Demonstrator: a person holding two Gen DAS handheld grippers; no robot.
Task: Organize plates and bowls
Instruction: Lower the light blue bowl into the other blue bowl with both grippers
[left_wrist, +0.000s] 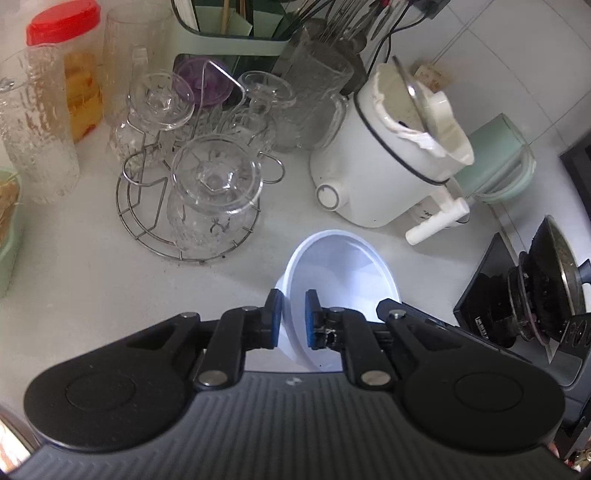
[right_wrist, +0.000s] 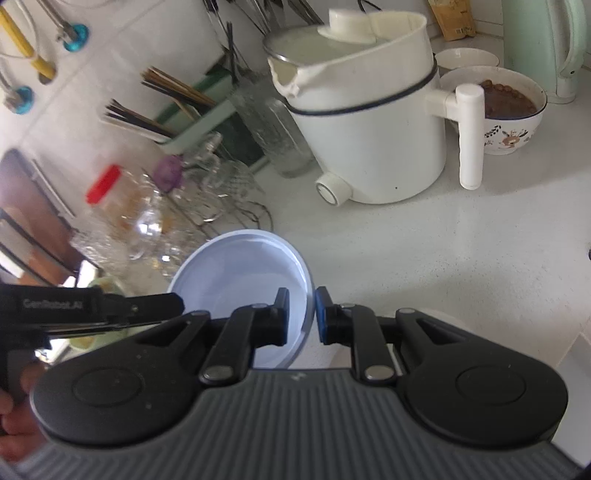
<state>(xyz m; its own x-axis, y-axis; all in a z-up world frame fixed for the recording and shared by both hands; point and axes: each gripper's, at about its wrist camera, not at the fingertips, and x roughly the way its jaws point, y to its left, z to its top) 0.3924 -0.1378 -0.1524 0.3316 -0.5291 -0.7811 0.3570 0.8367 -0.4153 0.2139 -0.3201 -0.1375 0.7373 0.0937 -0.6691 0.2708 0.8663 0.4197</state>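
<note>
Left wrist view: the near part of the white bowl (left_wrist: 340, 280) is hidden behind the gripper body, and its base cannot be seen, so whether it touches the counter (left_wrist: 92, 295) is hard to tell. The left hand-held gripper (left_wrist: 293, 319) is clamped on the bowl's rim, one blue pad outside the wall and one inside. The bowl is tilted, its mouth opening up and toward the right of the picture. Beyond it stand a wire rack (left_wrist: 184, 221) of upturned glasses and a white pot (left_wrist: 384, 158). At the right edge a dark stand is cut off. The other gripper's black tip (left_wrist: 406, 314) shows at the bowl's far rim.

Right wrist view: the left half of the picture is blurred, so the glasses and a red-lidded jar (right_wrist: 105, 184) are smeared. The right hand-held gripper (right_wrist: 301, 317) is closed on the bowl's (right_wrist: 240, 280) rim, with the wall between its pads. The bowl's lower part is hidden by the gripper. Its mouth faces up and toward the camera. The left gripper (right_wrist: 147, 308) reaches in from the left to the opposite rim, with a hand (right_wrist: 14, 417) cut off at the corner. Behind, the pot (right_wrist: 369, 129) sits on the counter (right_wrist: 461, 258) beside a patterned bowl (right_wrist: 513, 110) of brown food.
</note>
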